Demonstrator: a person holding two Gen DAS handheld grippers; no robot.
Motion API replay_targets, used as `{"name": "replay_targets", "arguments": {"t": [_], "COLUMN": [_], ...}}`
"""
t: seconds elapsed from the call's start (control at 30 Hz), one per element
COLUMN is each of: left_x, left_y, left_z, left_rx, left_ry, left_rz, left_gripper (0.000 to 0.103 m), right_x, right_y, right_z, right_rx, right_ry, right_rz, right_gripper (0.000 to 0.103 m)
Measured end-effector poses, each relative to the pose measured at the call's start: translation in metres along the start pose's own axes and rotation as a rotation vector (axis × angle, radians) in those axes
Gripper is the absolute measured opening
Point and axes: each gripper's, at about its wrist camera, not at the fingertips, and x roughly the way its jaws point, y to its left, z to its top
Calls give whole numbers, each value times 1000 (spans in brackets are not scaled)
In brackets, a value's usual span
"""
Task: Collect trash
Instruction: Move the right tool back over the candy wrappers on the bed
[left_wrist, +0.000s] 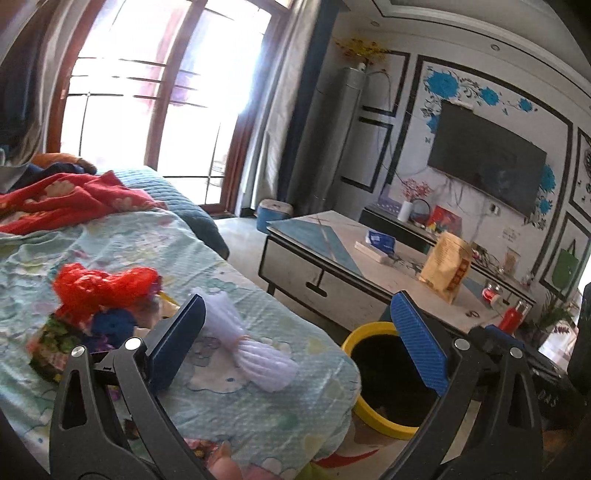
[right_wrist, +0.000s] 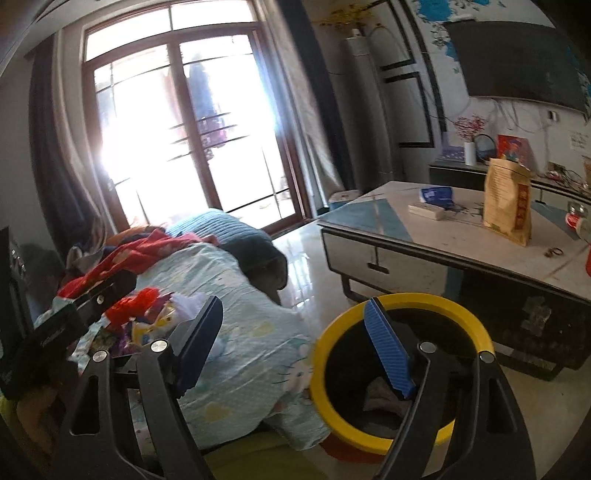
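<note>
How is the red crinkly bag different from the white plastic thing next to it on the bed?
The red bag is bright red and bunched into a lumpy heap among other scraps. The white plastic thing is pale, long and twisted, lying apart, closer to the yellow bin. Both rest on the bedsheet, uncollected.

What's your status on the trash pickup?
Both grippers, left and right, open, empty. Trash pile and white wrapper on the bed cover; yellow-rimmed bin beside it. Nothing in the way.

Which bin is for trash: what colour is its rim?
Yellow rim, clearest in the right wrist view.
</note>
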Motion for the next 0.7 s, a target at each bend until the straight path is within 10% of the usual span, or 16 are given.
{"name": "replay_targets", "arguments": {"t": [0.7], "left_x": [-30], "left_y": [85], "left_z": [15], "left_rx": [-158], "left_ry": [-70], "left_rz": [131], "left_gripper": [92], "right_x": [23], "right_y": [85], "right_z": [3], "right_rx": [-145], "right_ry": [57], "right_rz": [176], "right_gripper": [77]}}
